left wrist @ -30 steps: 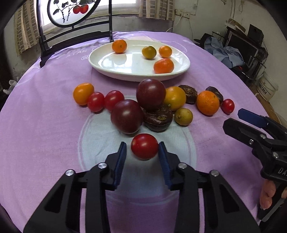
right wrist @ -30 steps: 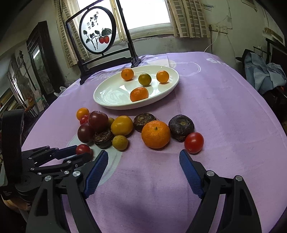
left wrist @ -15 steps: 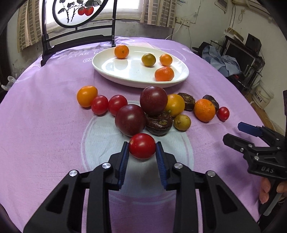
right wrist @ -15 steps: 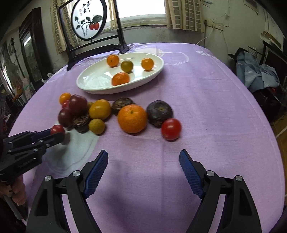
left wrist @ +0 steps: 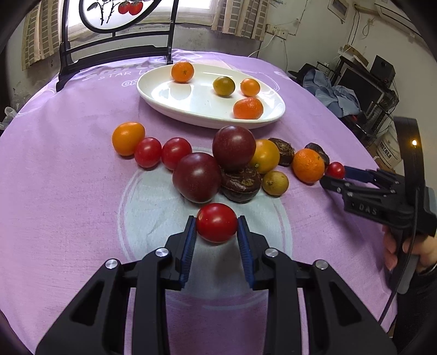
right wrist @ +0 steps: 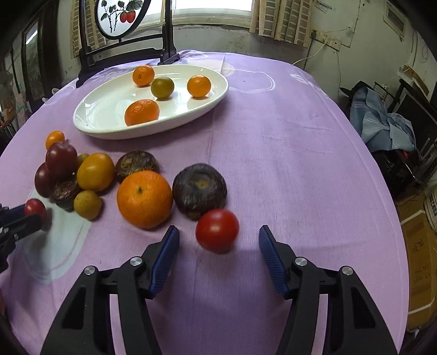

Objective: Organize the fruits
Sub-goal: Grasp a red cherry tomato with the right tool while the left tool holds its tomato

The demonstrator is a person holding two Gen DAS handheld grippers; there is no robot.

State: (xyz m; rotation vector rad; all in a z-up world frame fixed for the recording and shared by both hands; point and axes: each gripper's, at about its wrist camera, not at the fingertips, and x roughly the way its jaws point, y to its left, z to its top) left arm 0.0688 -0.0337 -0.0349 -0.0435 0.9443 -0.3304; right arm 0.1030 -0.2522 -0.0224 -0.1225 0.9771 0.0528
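Observation:
My left gripper (left wrist: 216,226) is shut on a red tomato (left wrist: 216,222), held just above the purple tablecloth (left wrist: 54,196) in front of a heap of fruit. My right gripper (right wrist: 218,239) has its jaws closing around a second red tomato (right wrist: 217,230) on the cloth; a gap still shows on both sides of it. That tomato lies beside a large orange (right wrist: 145,198) and a dark wrinkled fruit (right wrist: 199,189). In the left wrist view the right gripper (left wrist: 331,176) reaches in from the right at the same tomato (left wrist: 335,169). A white oval plate (left wrist: 169,101) holds several small citrus fruits.
The heap holds two dark purple fruits (left wrist: 196,177), two more red tomatoes (left wrist: 176,153), orange and yellow fruits and dark wrinkled ones. A black frame with a round painted panel (right wrist: 120,16) stands behind the plate. The table's edge drops off at the right, with clutter beyond.
My right gripper has moved forward and down to the red tomato, and its jaws have narrowed around it. The left gripper keeps its tomato and has barely moved.

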